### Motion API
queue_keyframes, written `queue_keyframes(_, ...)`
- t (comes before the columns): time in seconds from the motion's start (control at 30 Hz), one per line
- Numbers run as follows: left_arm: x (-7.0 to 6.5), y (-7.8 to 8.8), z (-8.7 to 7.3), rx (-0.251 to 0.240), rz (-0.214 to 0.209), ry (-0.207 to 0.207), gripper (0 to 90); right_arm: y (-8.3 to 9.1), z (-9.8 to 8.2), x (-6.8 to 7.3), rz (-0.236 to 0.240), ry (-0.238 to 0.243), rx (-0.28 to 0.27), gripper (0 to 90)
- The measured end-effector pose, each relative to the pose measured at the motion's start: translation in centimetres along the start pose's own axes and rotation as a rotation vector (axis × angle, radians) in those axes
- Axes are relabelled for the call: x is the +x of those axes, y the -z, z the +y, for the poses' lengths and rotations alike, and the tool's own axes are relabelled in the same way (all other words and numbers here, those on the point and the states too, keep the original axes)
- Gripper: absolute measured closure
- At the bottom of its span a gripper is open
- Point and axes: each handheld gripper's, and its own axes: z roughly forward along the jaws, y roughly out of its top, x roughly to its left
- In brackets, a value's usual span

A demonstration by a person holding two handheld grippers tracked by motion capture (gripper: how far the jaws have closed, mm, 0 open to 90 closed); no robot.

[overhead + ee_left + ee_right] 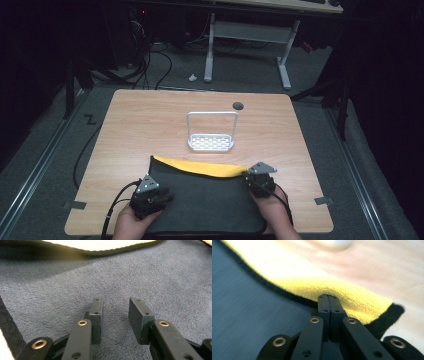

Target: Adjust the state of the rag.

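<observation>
Two claws on one towel, right corner pinched

Towel [205, 200] lies flat at the near edge of the tabletop [140, 125], dark side up, long axis running left to right, with its far edge folded over showing yellow. Right claw [329, 298] is clamped tight on that yellow fold at the far right corner. Left claw [115, 312] sits with jaws apart over the dark pile near the left edge, gripping nothing. White rack [211, 142] stands just beyond.

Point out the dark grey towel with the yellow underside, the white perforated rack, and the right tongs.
Dark grey towel [205, 197]: high view, middle of its top face.
White perforated rack [211, 143]: high view, base tray.
Right tongs [329, 301]: right gripper view, shut tips.
</observation>
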Motion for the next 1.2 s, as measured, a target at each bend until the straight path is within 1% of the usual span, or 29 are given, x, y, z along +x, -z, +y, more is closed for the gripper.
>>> queue_keyframes(0.1, 0.1, 0.0, 0.0, 0.005, -0.012, 0.004, 64.9, -2.0, 1.8, -1.7, -0.042, -0.019, 0.016, 90.0)
queue_keyframes(0.2, 0.1, 0.0, 0.1, 0.005, -0.015, 0.002, 64.7, -3.4, 3.0, -3.2, -0.063, -0.055, 0.022, 90.0)
queue_keyframes(0.27, 0.2, 0.0, 0.1, 0.004, -0.019, 0.008, 64.5, -3.7, 3.6, -4.0, -0.076, -0.070, 0.018, 90.0)
queue_keyframes(0.3, 0.1, 0.0, 0.1, 0.005, -0.017, 0.006, 64.5, -3.5, 3.7, -4.2, -0.080, -0.077, 0.013, 90.0)
queue_keyframes(0.37, 0.2, 0.0, 0.2, 0.010, -0.017, 0.005, 64.1, -2.8, 3.8, -4.3, -0.073, -0.081, -0.010, 90.0)
queue_keyframes(0.5, 0.7, -0.3, 1.2, -0.003, 0.004, 0.009, 62.7, -0.6, 2.7, -3.0, -0.048, -0.050, -0.054, 89.7)
queue_keyframes(0.53, 0.9, -0.3, 1.5, -0.013, 0.011, 0.010, 62.5, 0.0, 2.2, -2.5, -0.032, -0.048, -0.071, 89.3)
queue_keyframes(0.6, 1.3, -0.5, 2.0, -0.017, 0.033, 0.005, 62.1, 0.7, 1.4, -1.5, -0.010, -0.031, -0.078, 88.1)
queue_keyframes(0.63, 1.5, -0.6, 2.1, -0.015, 0.040, 0.005, 61.9, 1.0, 0.9, -0.9, 0.001, -0.026, -0.080, 87.9)
queue_keyframes(0.7, 1.8, -0.8, 2.1, -0.012, 0.047, 0.020, 61.9, 1.1, 0.2, -0.2, 0.026, -0.011, -0.070, 86.9)
queue_keyframes(0.77, 1.7, -1.1, 1.9, 0.002, 0.049, 0.015, 62.0, 0.9, -0.7, 0.3, 0.047, -0.010, -0.039, 86.2)
queue_keyframes(0.83, 1.5, -1.3, 1.7, 0.005, 0.050, 0.001, 61.9, 0.5, -1.2, 0.4, 0.042, -0.003, -0.007, 85.5)
queue_keyframes(0.87, 1.4, -1.3, 1.7, 0.005, 0.047, 0.002, 61.9, 0.3, -1.5, 0.2, 0.038, -0.005, 0.011, 85.4)
queue_keyframes(0.93, 1.2, -1.4, 1.6, 0.003, 0.029, 0.010, 61.9, 0.3, -1.9, -0.3, 0.042, -0.023, 0.007, 85.4)
queue_keyframes(0.97, 1.0, -1.4, 1.6, 0.000, 0.020, 0.012, 61.9, 0.4, -2.0, -0.6, 0.030, -0.025, 0.013, 85.5)
queue_keyframes(1.03, 0.4, -1.7, 1.6, -0.001, -0.007, 0.014, 62.0, 0.7, -2.3, -1.2, 0.015, -0.033, 0.017, 85.5)
queue_keyframes(1.07, -0.1, -1.9, 1.7, 0.000, -0.021, 0.006, 61.9, 1.0, -2.6, -1.5, 0.008, -0.037, 0.016, 85.5)
queue_keyframes(1.2, -2.0, -2.9, 1.8, -0.003, -0.094, 0.002, 61.8, 2.1, -3.9, -2.8, -0.029, -0.063, 0.024, 85.4)
